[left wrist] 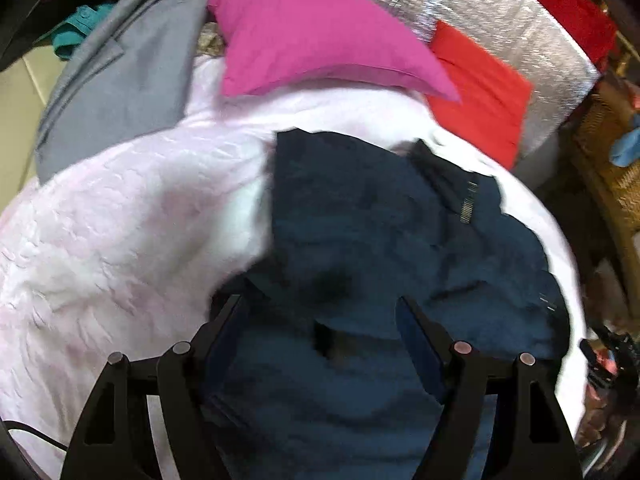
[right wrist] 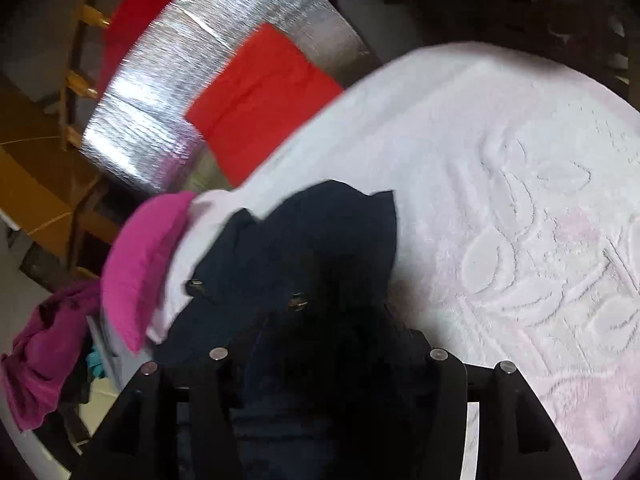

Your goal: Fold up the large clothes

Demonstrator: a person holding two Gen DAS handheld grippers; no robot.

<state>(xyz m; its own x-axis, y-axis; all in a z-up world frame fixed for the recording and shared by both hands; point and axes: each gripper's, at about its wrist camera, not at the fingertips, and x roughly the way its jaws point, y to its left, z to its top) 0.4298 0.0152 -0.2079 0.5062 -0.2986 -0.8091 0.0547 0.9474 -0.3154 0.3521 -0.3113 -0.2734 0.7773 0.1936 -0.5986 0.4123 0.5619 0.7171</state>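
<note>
A dark navy garment [left wrist: 380, 232] with a zipper lies crumpled on a pale pink embossed blanket [left wrist: 120, 240]. My left gripper [left wrist: 320, 308] hovers over its near part with the fingers spread wide and cloth between and under them. In the right wrist view the same garment [right wrist: 312, 248] with metal snaps is bunched up over my right gripper [right wrist: 320, 320]. The cloth hides the fingertips, so I cannot see whether they pinch it. The blanket [right wrist: 500, 220] spreads to the right.
A magenta pillow [left wrist: 312, 32] and a red folded cloth [left wrist: 480, 92] lie at the blanket's far edge by a silver foil panel [left wrist: 500, 12]. A grey garment [left wrist: 120, 76] lies at the far left. A wicker basket [left wrist: 612, 152] stands right. Magenta clothes [right wrist: 44, 360] are piled at the left.
</note>
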